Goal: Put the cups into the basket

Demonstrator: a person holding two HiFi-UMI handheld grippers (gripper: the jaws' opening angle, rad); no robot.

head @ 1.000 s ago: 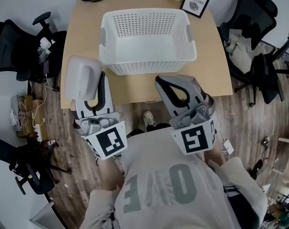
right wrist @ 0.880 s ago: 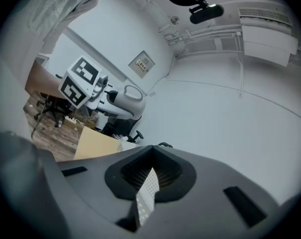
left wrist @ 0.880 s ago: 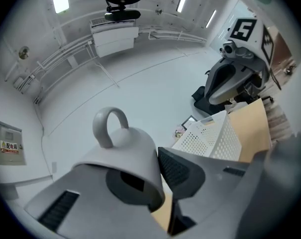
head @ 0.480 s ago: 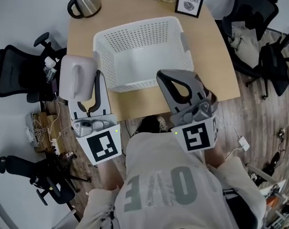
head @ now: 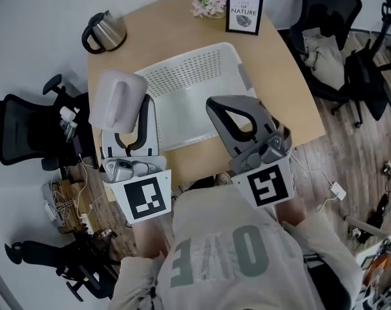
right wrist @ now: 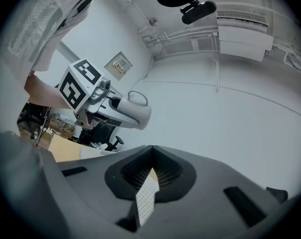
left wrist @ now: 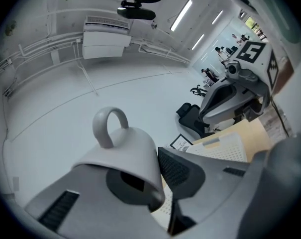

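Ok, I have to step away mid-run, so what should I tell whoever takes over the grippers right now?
Left gripper: shut on a pale cup, held in the air by the basket's near left corner.
Right gripper: shut, empty, over the basket's near edge.
Basket: on the table, no cup seen in it.
Done: one cup picked up.
Left: release it into the basket; no other cup is in view.

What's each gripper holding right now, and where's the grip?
Left gripper clamps the white mug across its body near the rim, handle free. Right gripper is shut, holding nothing.
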